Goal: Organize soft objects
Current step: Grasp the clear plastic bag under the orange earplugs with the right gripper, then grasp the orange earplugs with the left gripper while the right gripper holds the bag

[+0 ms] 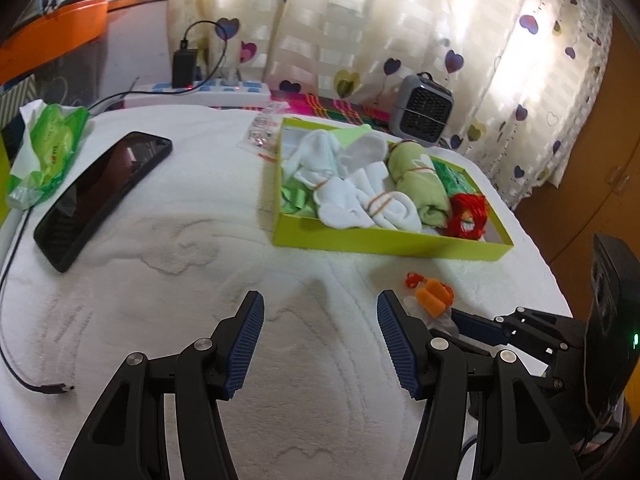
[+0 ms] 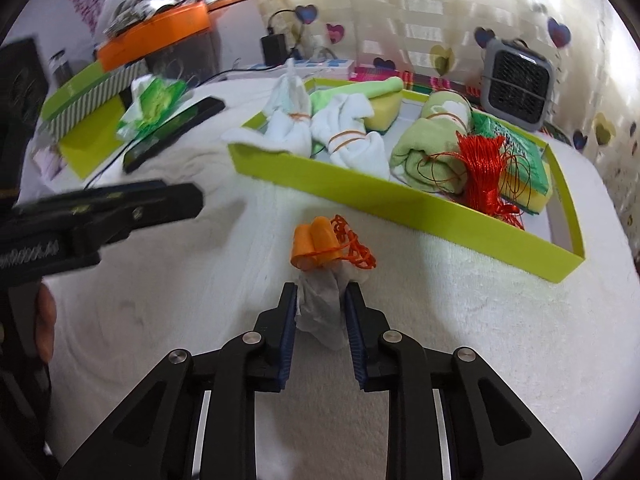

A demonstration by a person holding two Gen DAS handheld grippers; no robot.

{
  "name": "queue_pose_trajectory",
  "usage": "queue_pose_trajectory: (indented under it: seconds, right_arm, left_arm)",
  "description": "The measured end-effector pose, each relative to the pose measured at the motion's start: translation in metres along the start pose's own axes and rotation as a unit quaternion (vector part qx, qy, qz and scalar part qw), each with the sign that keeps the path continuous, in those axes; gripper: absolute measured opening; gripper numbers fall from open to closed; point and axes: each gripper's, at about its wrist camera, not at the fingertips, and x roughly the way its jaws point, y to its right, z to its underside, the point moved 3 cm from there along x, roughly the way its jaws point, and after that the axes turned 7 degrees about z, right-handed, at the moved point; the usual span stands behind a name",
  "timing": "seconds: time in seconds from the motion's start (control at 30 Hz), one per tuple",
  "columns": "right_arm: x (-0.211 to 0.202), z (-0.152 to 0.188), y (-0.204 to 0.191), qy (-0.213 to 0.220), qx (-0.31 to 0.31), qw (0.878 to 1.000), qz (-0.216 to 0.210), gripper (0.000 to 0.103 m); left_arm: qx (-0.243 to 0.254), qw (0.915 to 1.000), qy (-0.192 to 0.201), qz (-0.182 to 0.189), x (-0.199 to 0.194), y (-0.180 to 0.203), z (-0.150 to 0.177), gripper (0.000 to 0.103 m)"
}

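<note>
Earplugs point(image 2: 314, 242), orange and corded, lie in a clear crinkled bag point(image 2: 324, 312) low in the frame's centre, on the white towel point(image 2: 460, 320). The right hand-held gripper point(image 2: 322, 308) is clamped on that bag. Above and right sits the lime tray point(image 2: 360, 184) of rolled socks point(image 2: 352, 136). The left hand-held gripper point(image 1: 320, 340) hangs wide open, empty.

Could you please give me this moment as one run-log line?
right hand-held gripper: shut on clear bag of orange earplugs | left hand-held gripper: open, empty | green tray: holds bundled cloths
</note>
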Motion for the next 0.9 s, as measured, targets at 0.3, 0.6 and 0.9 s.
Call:
queue_pose_trajectory:
  seconds: [0.3, 0.6, 0.9]
  right_arm:
    - [-0.01, 0.011, -0.004, -0.026, -0.111, 0.993, 0.026, 0.024]
    - [-0.01, 0.019, 0.005, -0.035, -0.079, 0.996, -0.028, 0.025]
    - [-0.011, 0.02, 0.008, -0.03, -0.07, 0.996, -0.046, 0.025]
  left_arm:
    - [0.006, 0.9998, -0.013, 0.016, 0.006, 0.011, 0.003, 0.059]
    - [0.028, 0.9945, -0.046, 0.089, 0.016, 0.041, 0.012, 0.059]
    - [0.069, 0.9895, -0.08, 0.099, 0.032, 0.068, 0.021, 0.059]
